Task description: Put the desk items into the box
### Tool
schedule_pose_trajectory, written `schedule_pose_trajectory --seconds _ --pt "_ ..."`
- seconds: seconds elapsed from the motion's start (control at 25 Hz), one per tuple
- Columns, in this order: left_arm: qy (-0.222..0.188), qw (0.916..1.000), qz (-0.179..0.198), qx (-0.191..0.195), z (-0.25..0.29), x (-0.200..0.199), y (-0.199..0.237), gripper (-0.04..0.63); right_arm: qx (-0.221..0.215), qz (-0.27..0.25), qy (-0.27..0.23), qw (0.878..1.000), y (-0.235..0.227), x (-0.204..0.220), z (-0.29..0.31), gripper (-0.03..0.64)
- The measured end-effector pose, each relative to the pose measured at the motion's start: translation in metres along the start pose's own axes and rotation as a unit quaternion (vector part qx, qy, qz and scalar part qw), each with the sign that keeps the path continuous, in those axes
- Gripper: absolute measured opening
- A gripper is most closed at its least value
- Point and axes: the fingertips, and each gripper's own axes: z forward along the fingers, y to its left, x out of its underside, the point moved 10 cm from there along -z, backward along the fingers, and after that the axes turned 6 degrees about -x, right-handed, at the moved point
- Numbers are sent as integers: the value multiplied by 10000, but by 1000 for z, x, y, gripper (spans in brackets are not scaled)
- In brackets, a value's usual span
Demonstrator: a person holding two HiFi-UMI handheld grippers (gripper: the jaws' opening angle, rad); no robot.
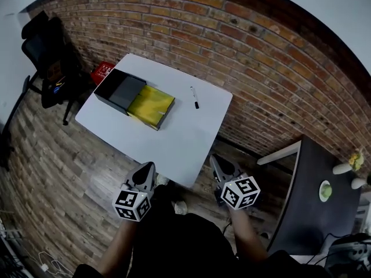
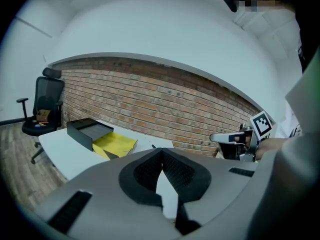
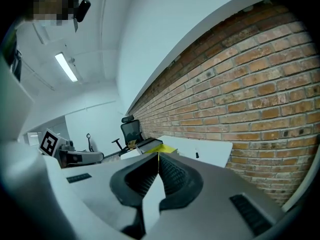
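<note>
Both tongs clenched tip to tip, nothing in them: left gripper (image 1: 147, 168) and right gripper (image 1: 216, 158) hang just off the near edge of the white table (image 1: 174, 141). The marker (image 1: 195, 97) lies alone toward the brick wall, apart from the black box (image 1: 119, 90), which has a yellow piece (image 1: 152, 105) at its open end (box part or loose item, I can't tell). Risk: the slim marker could roll off the edge if jaws arriving shut nudge it.

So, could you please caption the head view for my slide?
Left gripper and right gripper, both shut, near a white table with box and marker.
</note>
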Motion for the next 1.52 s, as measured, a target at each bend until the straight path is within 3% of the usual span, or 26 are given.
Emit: schedule_pose_trajectory --seconds 0.32,0.6,0.96,1.52 --pt "78 9982 154 582 68 -26 7 12 233 66 36 9997 -28 -3 49 21" --pt "298 9954 135 897 124 -42 32 12 538 -182 576 9967 -56 -5 109 21" --pt "659 9910 273 1131 186 -47 65 12 1046 17 823 9911 -100 -3 172 21" --pt "874 9878 240 1263 257 -51 97 12 1388 -194 1403 9801 -156 5 250 23"
